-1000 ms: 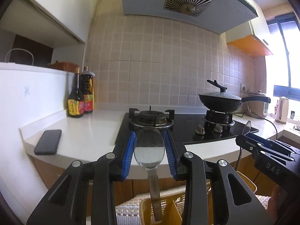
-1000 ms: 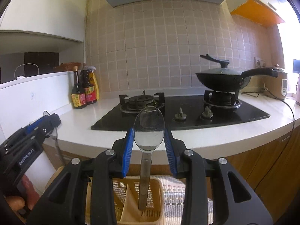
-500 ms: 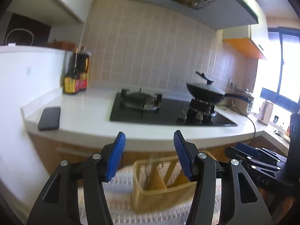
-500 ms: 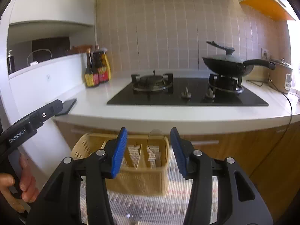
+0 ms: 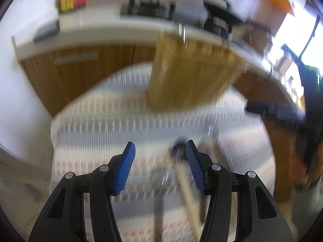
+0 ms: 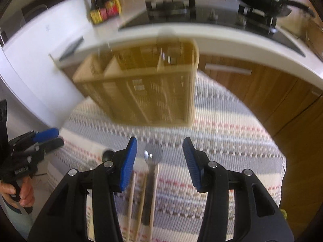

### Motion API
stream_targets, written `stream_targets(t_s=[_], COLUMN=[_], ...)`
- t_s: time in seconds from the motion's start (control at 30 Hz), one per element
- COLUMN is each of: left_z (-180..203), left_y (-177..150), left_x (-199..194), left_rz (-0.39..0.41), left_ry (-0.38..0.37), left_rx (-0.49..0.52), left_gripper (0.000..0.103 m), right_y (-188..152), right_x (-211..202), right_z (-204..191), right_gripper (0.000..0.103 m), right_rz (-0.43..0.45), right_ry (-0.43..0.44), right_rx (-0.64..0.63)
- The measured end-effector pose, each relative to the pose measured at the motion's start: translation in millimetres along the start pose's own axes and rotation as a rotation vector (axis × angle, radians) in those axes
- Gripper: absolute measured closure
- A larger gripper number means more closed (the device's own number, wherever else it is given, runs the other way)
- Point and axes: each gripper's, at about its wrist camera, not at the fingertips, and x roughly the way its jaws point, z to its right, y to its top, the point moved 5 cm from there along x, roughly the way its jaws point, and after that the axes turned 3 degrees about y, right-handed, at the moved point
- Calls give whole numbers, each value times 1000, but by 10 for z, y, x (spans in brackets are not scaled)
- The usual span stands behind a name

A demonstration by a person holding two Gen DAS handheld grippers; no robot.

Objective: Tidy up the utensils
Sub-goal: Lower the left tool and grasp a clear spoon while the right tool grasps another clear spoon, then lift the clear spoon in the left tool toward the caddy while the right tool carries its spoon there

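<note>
Right wrist view looks down on a striped woven cloth where the right gripper hangs with its blue fingers spread wide, gripping nothing. Between them on the cloth lies a metal spoon, bowl toward the tan utensil caddy, with pale chopsticks lying beside its handle. The caddy stands upright farther along the cloth, and blurred utensil tops rise from its right-hand compartment. At the left edge, the left gripper is in a hand. Left wrist view is heavily blurred: the left gripper has its fingers spread and empty above the cloth, with a dark-tipped utensil and a pale stick lying between them. The caddy stands beyond, below the white tabletop.
</note>
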Motion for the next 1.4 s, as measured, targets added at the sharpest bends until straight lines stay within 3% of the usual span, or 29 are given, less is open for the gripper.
stream_targets(t_s=[0.13, 0.37, 0.43, 0.57, 0.7, 0.83, 0.93, 1.03, 1.17, 1.4], left_z=[-54, 59, 107, 190, 248, 250, 162, 55, -108, -224], left_y=[-326, -627, -686, -738, -774, -749, -703, -584, -402, -252], left_x=[229, 455, 529, 579, 594, 586, 578, 581, 608, 752], left_rz=[-140, -254, -279, -281, -275, -260, -244, -193, -154, -179], left_ry=[26, 68, 104, 174, 185, 185, 161, 204, 162, 134], left_rx=[60, 175, 216, 296, 336, 304, 266, 228, 112, 74], left_gripper=[53, 63, 68, 69, 78, 92, 93, 93, 93, 90], right_y=[-110, -223, -215, -157, -66, -10, 32, 63, 77, 44], right_x=[241, 446, 476, 586, 761, 899, 981, 1085, 1186, 1271], right_z=[-15, -45, -53, 28, 104, 64, -7, -114, -166, -284], right_gripper=[58, 58, 58, 58, 59, 58, 59, 58, 59, 58], right_rz=[-100, -178, -186, -229, -277, -287, -289, -296, -299, -313], right_ry=[-30, -42, -56, -37, -12, 11, 5, 3, -24, -62], right_rx=[-13, -11, -18, 31, 77, 101, 91, 78, 60, 20])
